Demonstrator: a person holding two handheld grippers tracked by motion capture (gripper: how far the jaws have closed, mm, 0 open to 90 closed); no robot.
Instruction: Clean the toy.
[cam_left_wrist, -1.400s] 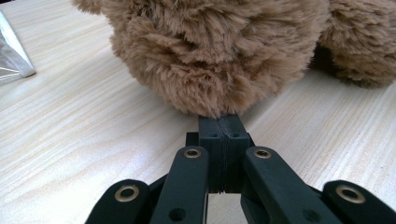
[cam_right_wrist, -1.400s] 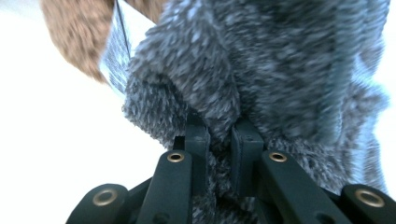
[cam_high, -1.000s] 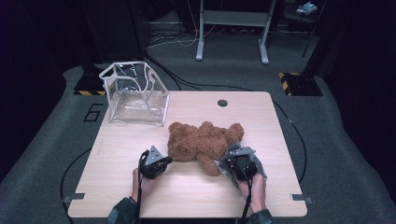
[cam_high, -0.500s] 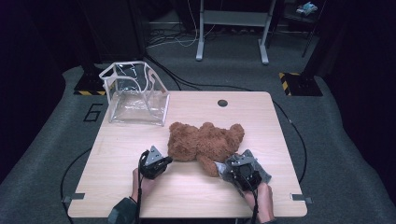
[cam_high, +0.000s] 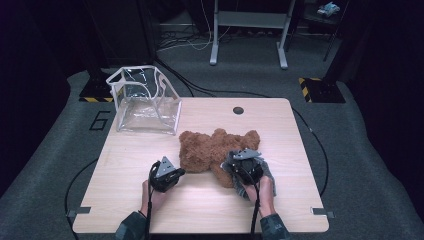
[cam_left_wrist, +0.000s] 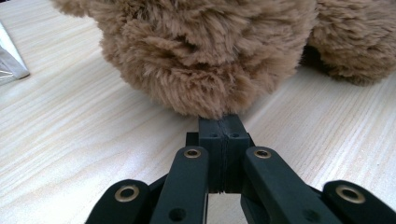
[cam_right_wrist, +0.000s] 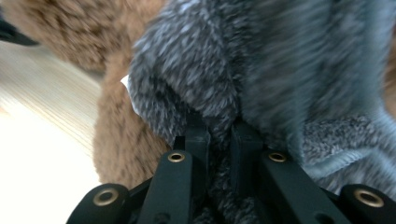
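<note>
A painted "6" (cam_high: 101, 120) marks the grey floor left of the wooden table (cam_high: 280, 125). On it lies the brown plush teddy bear (cam_high: 212, 150). The left gripper (cam_left_wrist: 224, 128), level, jaws shut, touches its fur; the right gripper (cam_right_wrist: 219, 135) pinches grey fluffy cloth (cam_right_wrist: 280, 70) beside it.

The right gripper (cam_high: 239, 165) with its pinched grey cloth (cam_right_wrist: 261, 70) now sits back up at the bear's (cam_high: 212, 150) four o'clock edge, after dipping toward five o'clock.
</note>
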